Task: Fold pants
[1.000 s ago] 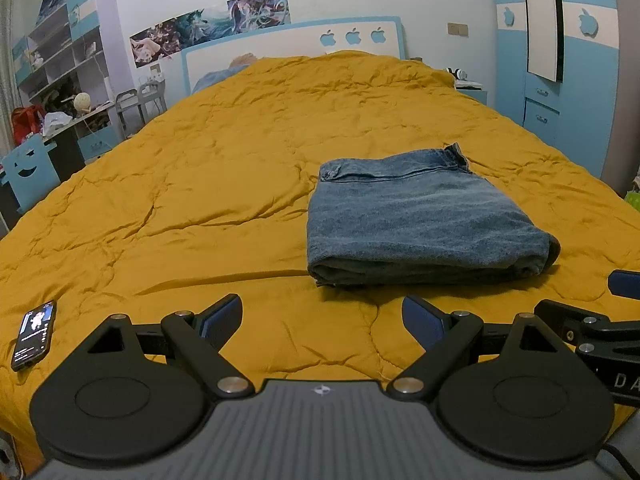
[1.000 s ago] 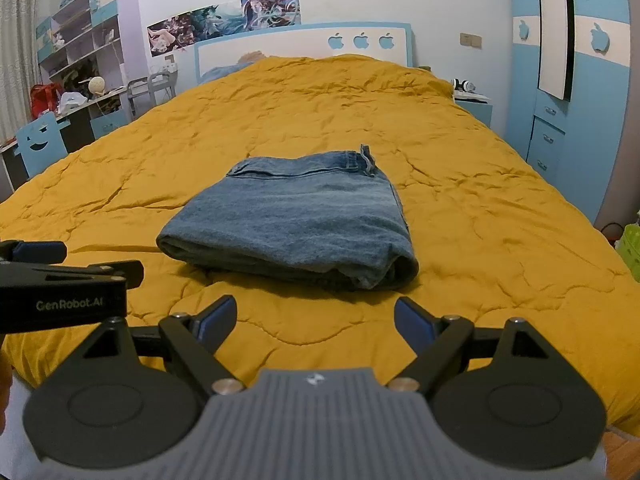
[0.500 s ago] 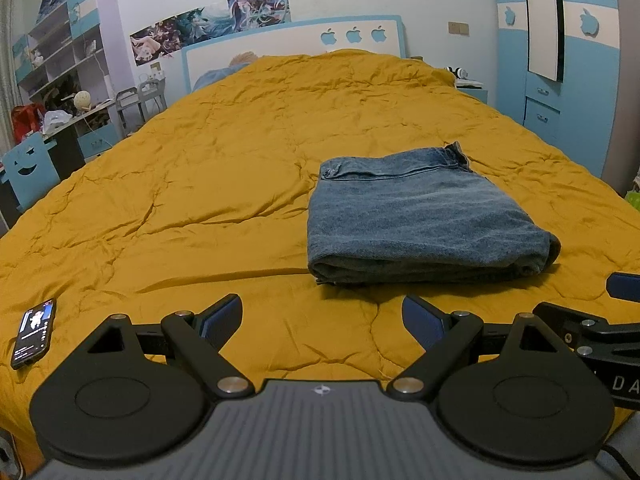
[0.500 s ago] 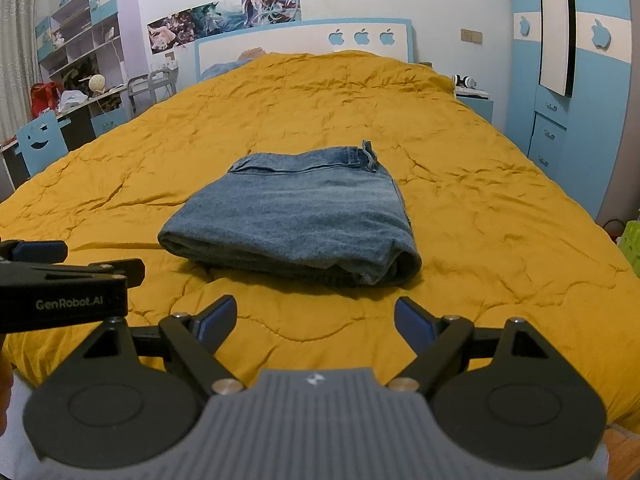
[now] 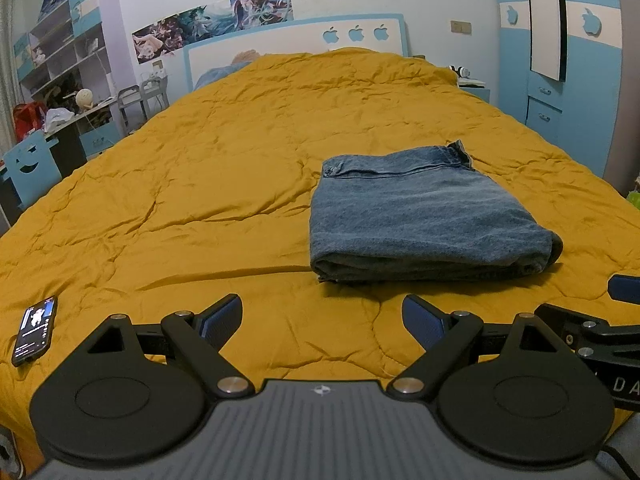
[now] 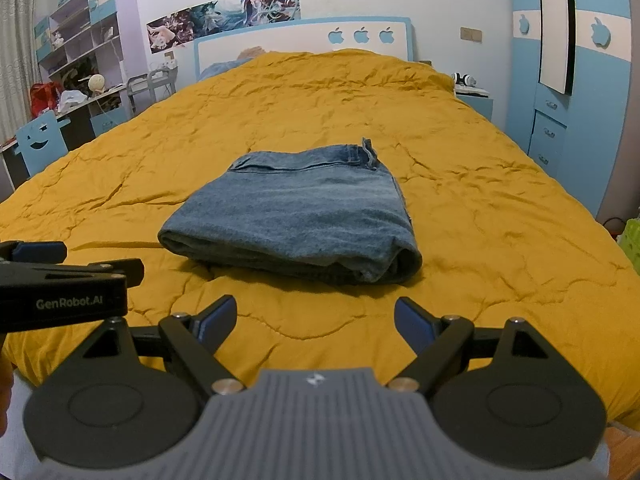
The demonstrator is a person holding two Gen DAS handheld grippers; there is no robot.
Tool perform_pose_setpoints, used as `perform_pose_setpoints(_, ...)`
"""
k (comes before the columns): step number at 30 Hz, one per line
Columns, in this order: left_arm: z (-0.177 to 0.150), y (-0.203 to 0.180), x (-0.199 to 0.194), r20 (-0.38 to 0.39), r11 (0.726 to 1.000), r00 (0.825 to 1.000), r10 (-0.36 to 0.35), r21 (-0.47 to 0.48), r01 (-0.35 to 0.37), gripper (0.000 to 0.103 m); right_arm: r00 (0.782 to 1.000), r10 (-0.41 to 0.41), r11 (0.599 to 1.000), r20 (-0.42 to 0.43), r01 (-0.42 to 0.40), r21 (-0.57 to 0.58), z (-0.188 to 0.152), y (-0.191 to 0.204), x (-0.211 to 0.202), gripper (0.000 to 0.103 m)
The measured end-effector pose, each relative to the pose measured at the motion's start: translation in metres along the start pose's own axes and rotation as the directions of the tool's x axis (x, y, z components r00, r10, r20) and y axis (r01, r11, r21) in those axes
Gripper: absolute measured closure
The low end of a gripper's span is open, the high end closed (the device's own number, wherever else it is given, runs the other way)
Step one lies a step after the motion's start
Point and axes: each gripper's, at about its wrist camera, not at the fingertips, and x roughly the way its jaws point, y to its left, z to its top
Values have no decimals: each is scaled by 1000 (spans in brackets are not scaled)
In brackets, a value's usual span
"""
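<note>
Pants [image 5: 424,216] folded on quilt [image 5: 200,184], left tool [image 5: 322,318] & right tool [image 6: 314,320] spread wide, empty

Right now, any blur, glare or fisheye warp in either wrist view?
Left wrist view: sharp, strong barrel warp bending the wardrobe; dim even light, soft shadow under the folded jeans; phone screen glows, no glare. Right wrist view: same warp and light, jeans crisp, open tongs in focus.
</note>
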Motion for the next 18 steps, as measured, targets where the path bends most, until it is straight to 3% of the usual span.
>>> perform_pose_setpoints(18,0,1,0,-1,1000,1000,-1,0,1,0,1000,2,1000,-7,-2,3,-1,-2,0,21)
